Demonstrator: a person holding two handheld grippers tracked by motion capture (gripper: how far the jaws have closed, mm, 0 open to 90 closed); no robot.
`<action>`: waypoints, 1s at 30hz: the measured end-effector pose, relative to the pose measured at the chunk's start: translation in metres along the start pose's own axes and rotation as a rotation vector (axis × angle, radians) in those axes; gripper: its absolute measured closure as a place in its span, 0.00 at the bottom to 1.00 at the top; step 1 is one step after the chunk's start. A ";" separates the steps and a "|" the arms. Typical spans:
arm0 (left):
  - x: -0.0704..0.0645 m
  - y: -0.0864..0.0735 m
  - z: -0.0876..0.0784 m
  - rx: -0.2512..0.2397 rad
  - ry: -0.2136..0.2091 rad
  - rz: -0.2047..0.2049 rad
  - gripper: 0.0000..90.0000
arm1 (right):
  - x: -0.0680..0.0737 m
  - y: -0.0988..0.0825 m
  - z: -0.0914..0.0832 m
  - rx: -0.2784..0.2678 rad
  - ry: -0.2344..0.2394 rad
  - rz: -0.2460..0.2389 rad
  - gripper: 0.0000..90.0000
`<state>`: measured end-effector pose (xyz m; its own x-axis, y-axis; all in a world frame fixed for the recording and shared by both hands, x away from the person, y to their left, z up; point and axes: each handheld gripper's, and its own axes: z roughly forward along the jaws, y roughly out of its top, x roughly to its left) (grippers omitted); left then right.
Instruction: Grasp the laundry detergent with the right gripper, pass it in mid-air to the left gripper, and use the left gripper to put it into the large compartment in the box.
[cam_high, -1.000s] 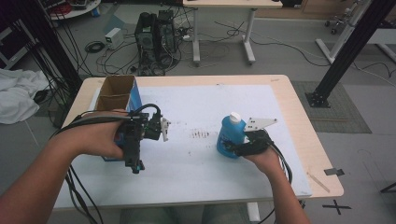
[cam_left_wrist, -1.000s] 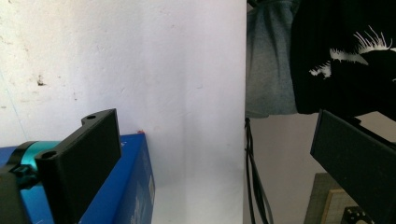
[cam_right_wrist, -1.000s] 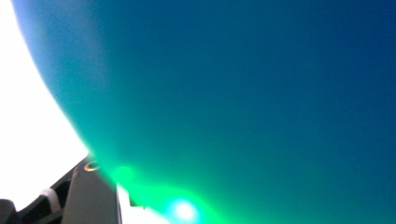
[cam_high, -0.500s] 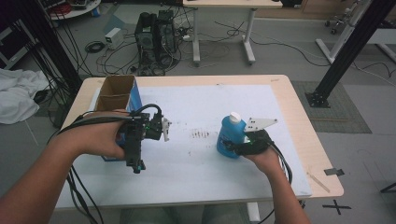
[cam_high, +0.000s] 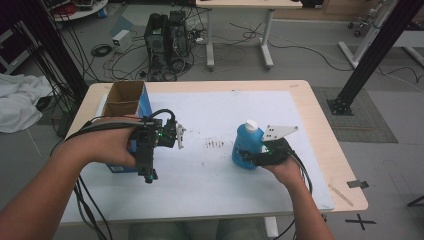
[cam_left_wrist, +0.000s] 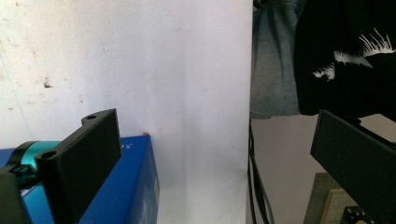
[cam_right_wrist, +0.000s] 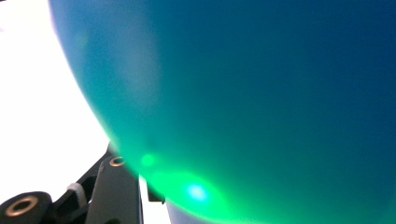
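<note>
Right now my right hand-held gripper (cam_high: 250, 154) is clamped on the lower body of the translucent blue plastic bottle with the white cap (cam_high: 246, 144), its jaws having just been closing onto it. From the high view the bottle stands upright on the white mat of the tabletop (cam_high: 305, 102), right of the middle and toward the near edge, with the grey three-cornered plate just to its right. The right gripper view gives none of that layout; instead it presses up against the bottle's (cam_right_wrist: 261, 93) curved blue-green wall, with a bright green glint low down and one black jaw at the lower left lying against the plastic.

My left hand-held gripper (cam_high: 178, 135) is at the left of the tabletop, beside the blue cardboard box with an open brown top (cam_high: 126, 100), which the high view shows standing at the far left of the mat. From above I cannot judge that gripper's gap. The left gripper view settles it: the two black jaws stand wide apart with nothing between them, only white mat. That view also shows a corner of the blue box (cam_left_wrist: 135, 186) just behind one jaw, and past the near tabletop edge some grey and black clothing.
</note>
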<state>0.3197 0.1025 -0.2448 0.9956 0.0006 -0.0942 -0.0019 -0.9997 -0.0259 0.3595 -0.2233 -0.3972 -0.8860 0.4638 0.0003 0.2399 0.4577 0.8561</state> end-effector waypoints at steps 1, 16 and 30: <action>0.001 0.000 0.000 -0.004 0.003 0.006 0.02 | 0.002 0.003 -0.002 -0.002 0.009 -0.002 0.51; 0.008 0.013 -0.008 -0.001 0.015 0.011 0.02 | 0.032 0.061 -0.021 0.020 0.117 -0.189 0.51; 0.006 0.026 -0.005 -0.008 0.003 0.021 0.02 | 0.062 0.064 0.007 0.063 0.230 -0.247 0.51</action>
<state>0.3262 0.0765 -0.2406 0.9956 -0.0208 -0.0919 -0.0223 -0.9996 -0.0156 0.3226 -0.1596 -0.3467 -0.9849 0.1534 -0.0808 0.0245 0.5842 0.8112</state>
